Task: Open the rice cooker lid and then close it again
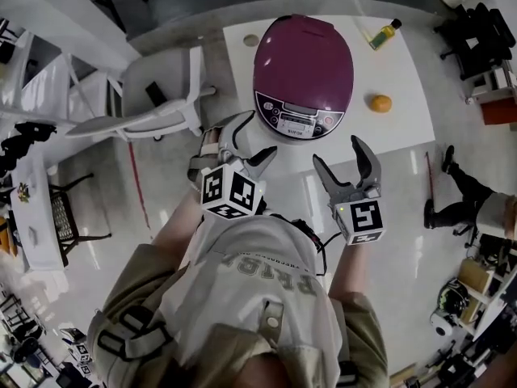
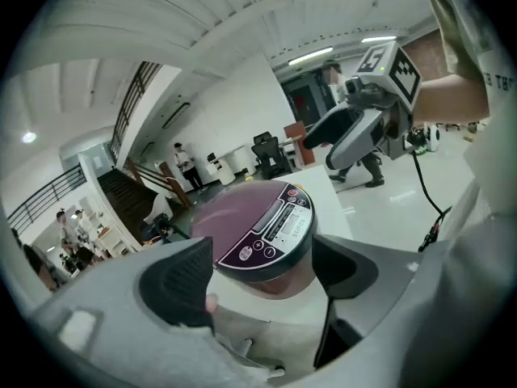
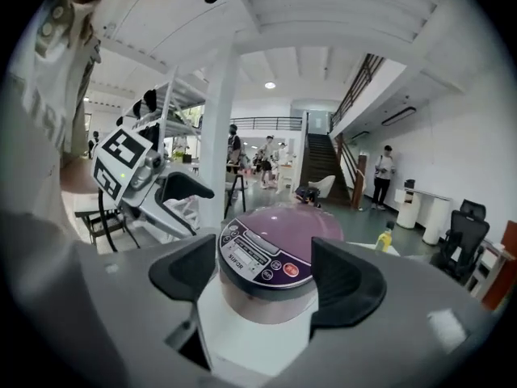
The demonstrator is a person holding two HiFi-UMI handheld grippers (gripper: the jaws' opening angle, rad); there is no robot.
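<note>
A purple rice cooker stands on a white table, lid down, its control panel facing me. Both grippers hover just short of the table's near edge, in front of the cooker. My left gripper is open with nothing between its fingers; in its own view the cooker shows past the open jaws of the left gripper. My right gripper is also open and empty, and the cooker fills the gap in front of the right gripper. Neither touches the cooker.
An orange lies on the table right of the cooker, a small yellow bottle at the back right. A white chair stands against the table's left side. People stand far off in the hall.
</note>
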